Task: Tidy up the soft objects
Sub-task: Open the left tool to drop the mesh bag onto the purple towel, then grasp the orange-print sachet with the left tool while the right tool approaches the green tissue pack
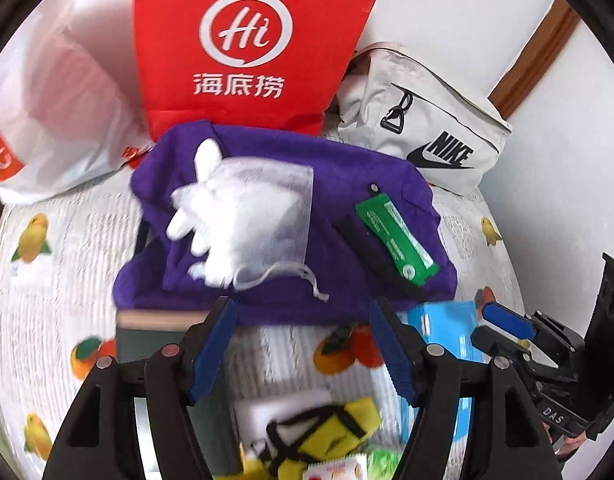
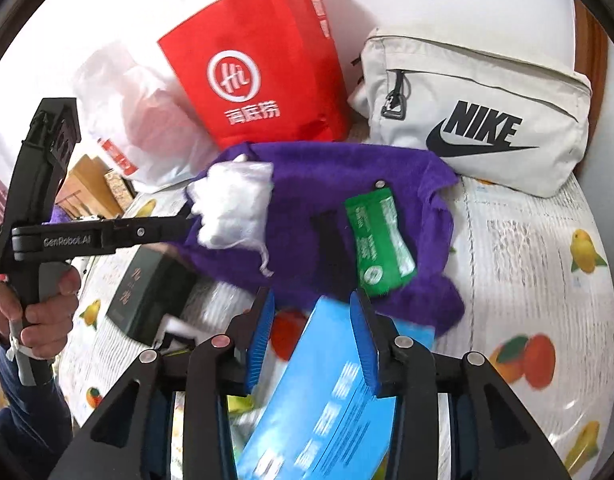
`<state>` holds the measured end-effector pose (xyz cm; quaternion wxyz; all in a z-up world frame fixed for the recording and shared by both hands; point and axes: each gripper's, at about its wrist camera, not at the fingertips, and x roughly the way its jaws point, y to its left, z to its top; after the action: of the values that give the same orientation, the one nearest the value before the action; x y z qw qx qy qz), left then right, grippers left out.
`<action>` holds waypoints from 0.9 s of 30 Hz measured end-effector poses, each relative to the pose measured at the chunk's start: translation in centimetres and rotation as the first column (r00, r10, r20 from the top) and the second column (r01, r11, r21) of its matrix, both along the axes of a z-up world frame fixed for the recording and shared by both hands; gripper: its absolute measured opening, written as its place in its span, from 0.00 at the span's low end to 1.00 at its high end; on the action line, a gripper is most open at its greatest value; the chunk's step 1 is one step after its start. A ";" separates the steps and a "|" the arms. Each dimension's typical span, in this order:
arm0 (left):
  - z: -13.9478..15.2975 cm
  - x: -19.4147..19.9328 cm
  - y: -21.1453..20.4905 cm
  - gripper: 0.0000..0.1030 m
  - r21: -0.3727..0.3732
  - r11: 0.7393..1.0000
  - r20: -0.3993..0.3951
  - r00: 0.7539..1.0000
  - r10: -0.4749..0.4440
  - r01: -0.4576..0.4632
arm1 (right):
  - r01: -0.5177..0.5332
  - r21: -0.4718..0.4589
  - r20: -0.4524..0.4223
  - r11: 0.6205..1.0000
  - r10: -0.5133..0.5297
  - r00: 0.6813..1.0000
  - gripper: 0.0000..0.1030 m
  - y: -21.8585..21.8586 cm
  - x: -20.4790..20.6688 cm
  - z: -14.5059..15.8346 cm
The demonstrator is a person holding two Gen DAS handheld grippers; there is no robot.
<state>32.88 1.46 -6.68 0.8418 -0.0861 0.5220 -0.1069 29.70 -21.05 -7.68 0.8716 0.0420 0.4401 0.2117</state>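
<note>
Purple cloth (image 1: 275,240) carries a mesh pouch (image 1: 247,224). Left gripper (image 1: 303,344) gapes empty; right gripper (image 2: 313,338) straddles a blue box (image 2: 327,400), contact unclear

Home: fruit-print tablecloth (image 1: 47,280), shopping bags (image 1: 251,40).

both wrist views close, angled down, sharing purple cloth (image 1: 283,216) (image 2: 339,216)

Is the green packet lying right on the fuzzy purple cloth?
Touching. In the right wrist view the green packet lies flat on the purple cloth, no gap showing.
</note>
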 end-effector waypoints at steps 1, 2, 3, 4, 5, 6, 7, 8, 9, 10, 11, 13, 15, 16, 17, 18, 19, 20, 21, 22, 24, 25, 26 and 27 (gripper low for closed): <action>0.1 -0.8 0.2 0.66 0.006 1.000 0.000 1.000 0.005 -0.005 | -0.007 0.005 0.001 1.000 0.007 1.000 0.42 0.2 -1.0 0.1; 0.1 -1.6 0.4 0.66 0.014 1.000 0.000 1.000 0.010 -0.010 | -0.011 0.006 0.002 1.000 0.011 1.000 0.45 0.3 -1.5 0.2; 0.1 -2.4 0.7 0.66 0.019 1.000 0.000 1.000 0.014 -0.014 | -0.016 0.006 0.005 1.000 0.016 1.000 0.46 0.5 -2.4 0.2; 0.0 -3.4 1.0 0.67 0.024 1.000 -0.001 1.000 0.018 -0.018 | -0.023 0.004 0.006 1.000 0.023 1.000 0.46 0.7 -3.4 0.2; -0.1 -4.1 1.0 0.67 0.026 0.999 -0.002 1.000 0.021 -0.021 | -0.030 0.003 0.007 1.000 0.030 1.000 0.46 0.9 -3.9 0.0; -0.3 -5.0 1.1 0.67 0.026 0.999 -0.006 1.000 0.025 -0.025 | -0.044 0.004 0.009 0.999 0.044 0.999 0.47 1.2 -4.9 -0.1; -0.5 -5.8 1.3 0.67 0.026 0.999 -0.009 1.000 0.027 -0.026 | -0.061 0.003 0.009 0.998 0.061 0.998 0.48 1.6 -5.9 -0.3; -0.7 -6.6 1.3 0.67 0.027 0.999 -0.014 0.999 0.028 -0.028 | -0.075 0.000 0.010 0.997 0.075 0.997 0.50 1.8 -6.7 -0.4; -1.0 -7.4 1.5 0.67 0.026 0.999 -0.018 0.999 0.034 -0.033 | -0.086 -0.006 0.012 0.996 0.086 0.996 0.51 2.1 -7.4 -0.6; -1.3 -8.2 1.6 0.67 0.026 0.999 -0.023 0.999 0.040 -0.039 | -0.096 -0.014 0.016 0.995 0.097 0.995 0.51 2.3 -8.2 -0.8; -1.6 -8.9 1.6 0.67 0.027 0.999 -0.026 0.999 0.042 -0.041 | -0.104 -0.023 0.020 0.994 0.105 0.994 0.52 2.5 -9.3 -1.0; -2.3 -10.4 1.7 0.67 0.034 0.998 -0.035 0.998 0.044 -0.043 | -0.114 -0.028 0.017 0.993 0.114 0.993 0.54 2.5 -10.5 -1.3; -3.2 -11.8 1.6 0.67 0.034 0.999 -0.044 0.998 0.044 -0.042 | -0.132 -0.028 0.017 0.991 0.133 0.991 0.65 2.6 -12.1 -1.7; -3.6 -12.3 1.5 0.67 0.031 0.999 -0.051 0.998 0.040 -0.038 | -0.145 -0.032 0.020 0.989 0.145 0.989 0.67 2.8 -12.9 -2.0; -4.1 -12.8 1.3 0.67 0.027 0.999 -0.061 0.998 0.033 -0.031 | -0.154 -0.041 0.021 0.987 0.155 0.988 0.68 2.9 -13.5 -2.3; -4.6 -13.3 1.0 0.67 0.024 0.999 -0.070 0.997 0.024 -0.022 | -0.157 -0.049 0.020 0.986 0.158 0.987 0.68 3.0 -14.0 -2.6; -5.1 -13.6 0.7 0.67 0.020 1.000 -0.079 0.997 0.017 -0.016 | -0.156 -0.058 0.014 0.986 0.157 0.987 0.68 3.0 -14.6 -3.1; -5.4 -13.8 0.4 0.67 0.017 1.000 -0.085 0.996 0.011 -0.010 | -0.154 -0.061 0.008 0.986 0.154 0.988 0.68 2.9 -14.9 -3.4; -5.7 -13.9 -0.1 0.67 0.016 1.000 -0.086 0.996 0.000 0.001 | -0.149 -0.057 -0.001 0.987 0.149 0.989 0.68 2.7 -15.4 -3.8; -5.8 -14.0 -0.6 0.67 0.019 1.000 -0.085 0.996 -0.008 0.010 | -0.145 -0.051 -0.008 0.988 0.145 0.989 0.68 2.5 -15.7 -4.1; -6.1 -14.0 -1.7 0.69 0.034 0.999 -0.079 0.997 -0.020 0.023 | -0.128 -0.041 -0.028 0.991 0.127 0.992 0.68 1.8 -16.2 -4.7; -6.3 -14.0 -2.3 0.71 0.046 0.998 -0.079 0.997 -0.027 0.030 | -0.121 -0.039 -0.034 0.992 0.120 0.992 0.68 1.5 -16.4 -4.9; -6.5 -13.9 -2.9 0.74 0.063 0.997 -0.082 0.996 -0.032 0.037 | -0.114 -0.036 -0.040 0.993 0.112 0.993 0.68 1.2 -16.7 -5.1; -6.7 -13.7 -3.5 0.75 0.084 0.995 -0.084 0.996 -0.039 0.046 | -0.110 -0.030 -0.044 0.993 0.109 0.993 0.68 0.9 -16.9 -5.3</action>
<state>19.15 -2.08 -13.42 0.8200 -0.0431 0.5622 -0.0988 12.78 -20.20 -12.93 0.8498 0.0082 0.4635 0.2510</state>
